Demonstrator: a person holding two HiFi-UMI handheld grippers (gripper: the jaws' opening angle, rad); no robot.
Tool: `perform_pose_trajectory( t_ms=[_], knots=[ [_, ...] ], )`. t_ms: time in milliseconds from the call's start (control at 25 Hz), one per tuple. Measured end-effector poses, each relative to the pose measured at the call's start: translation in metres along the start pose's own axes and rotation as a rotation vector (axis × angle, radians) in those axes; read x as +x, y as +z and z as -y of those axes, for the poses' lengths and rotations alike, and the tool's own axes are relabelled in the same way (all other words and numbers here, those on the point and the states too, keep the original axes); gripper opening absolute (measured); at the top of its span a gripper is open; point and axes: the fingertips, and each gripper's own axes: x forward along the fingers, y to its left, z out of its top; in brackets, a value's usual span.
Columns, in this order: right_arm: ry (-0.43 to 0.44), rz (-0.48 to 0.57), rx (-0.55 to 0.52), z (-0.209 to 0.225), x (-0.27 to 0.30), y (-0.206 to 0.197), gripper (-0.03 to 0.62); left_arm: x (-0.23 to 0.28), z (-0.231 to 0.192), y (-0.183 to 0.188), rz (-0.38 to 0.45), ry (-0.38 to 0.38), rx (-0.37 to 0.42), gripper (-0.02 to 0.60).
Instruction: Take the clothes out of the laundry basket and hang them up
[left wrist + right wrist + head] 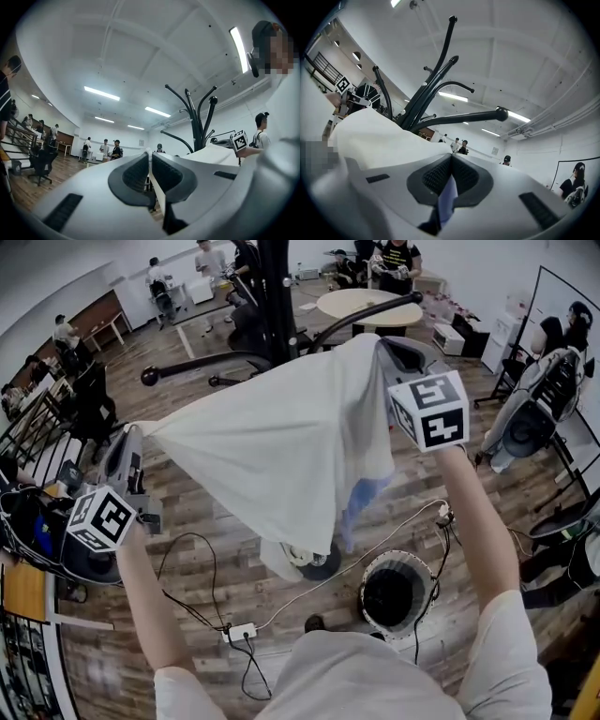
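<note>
Head view shows the white garment [272, 446] stretched from 8 to 2 o'clock, its ends pinched tight in the fingers of left gripper [137, 430] and right gripper [382, 345], with the coat rack [277, 296] at 12 o'clock, nearer the right.

Coat rack [275, 306] filling the way ahead
It is standing dead ahead, its black arms [367, 313] fanning out left and right, and the white garment [281, 446] is hanging stretched just in front of it, blocking the straight line. Open air is showing above the rack's arms; the laundry basket [398, 557] is sitting on the floor nearer than the rack.
</note>
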Motion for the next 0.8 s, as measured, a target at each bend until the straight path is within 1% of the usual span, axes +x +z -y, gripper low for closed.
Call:
perform_pose_trajectory(
  t_ms=[160,320,480,600,680,800],
  knots=[
    [0.016,-0.048,0.015,-0.014,0.004,-0.027,0.006,0.007,-0.009,-0.033,-0.06,0.012,-0.011,0.035],
    [0.036,-0.108,0.042,-0.029,0.008,-0.06,0.006,0.014,-0.012,-0.068,-0.119,0.005,-0.031,0.035],
    [0.062,-0.143,0.073,-0.047,0.006,-0.085,0.006,0.021,-0.008,-0.105,-0.177,-0.01,-0.061,0.035],
    [0.079,-0.161,0.118,-0.058,0.001,-0.101,0.006,0.025,0.0,-0.134,-0.216,-0.032,-0.1,0.035],
    [0.085,-0.16,0.142,-0.065,-0.002,-0.108,0.008,0.027,0.005,-0.15,-0.227,-0.046,-0.115,0.035],
    [0.093,-0.157,0.154,-0.079,-0.01,-0.114,0.006,0.026,0.011,-0.166,-0.222,-0.066,-0.113,0.035]
  ],
)
